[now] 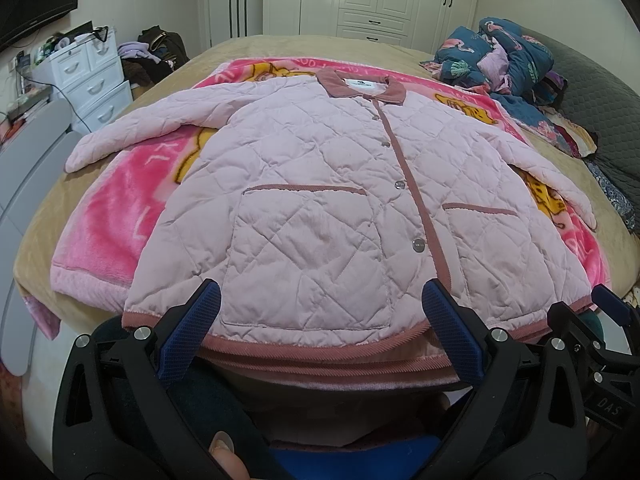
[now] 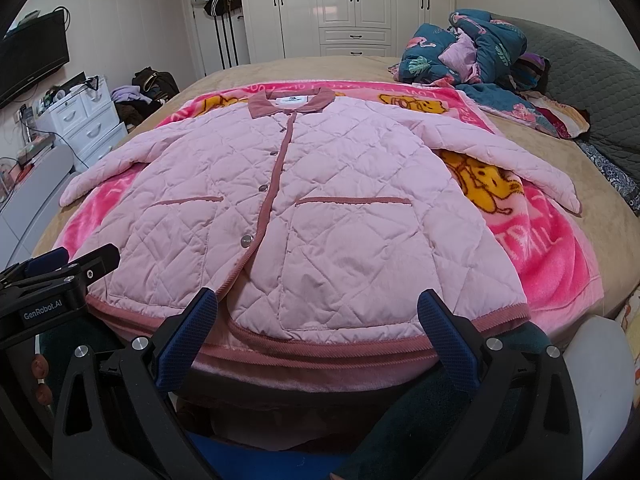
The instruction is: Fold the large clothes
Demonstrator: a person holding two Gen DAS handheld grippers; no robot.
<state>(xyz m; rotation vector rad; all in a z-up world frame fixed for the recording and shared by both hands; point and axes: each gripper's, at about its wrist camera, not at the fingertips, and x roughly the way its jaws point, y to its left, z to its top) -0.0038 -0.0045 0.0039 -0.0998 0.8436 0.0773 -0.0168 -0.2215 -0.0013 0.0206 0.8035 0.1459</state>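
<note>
In the left wrist view, a pink quilted jacket (image 1: 320,200) is seen spread flat, front up and buttoned, on a pink blanket (image 1: 112,240) laid over a bed (image 1: 280,46). Both sleeves are stretched out to the sides and the collar (image 1: 360,86) lies at the far end. The left gripper (image 1: 320,312) is held with its jaws spread wide over the near hem, just above the left pocket (image 1: 308,256); nothing is gripped. The right gripper (image 1: 612,308) is glimpsed at the right edge, near the hem corner.

In the right wrist view, the same jacket (image 2: 320,208) is shown unfolded, its hem (image 2: 320,346) hanging slightly over the bed edge. The right gripper (image 2: 318,312) is likewise wide open and empty above the hem. The left gripper (image 2: 60,264) appears at the left edge. A heap of clothes (image 2: 472,48) is piled beyond.

No fold is judged to have been made yet; sleeves and body all remain to be folded.
</note>
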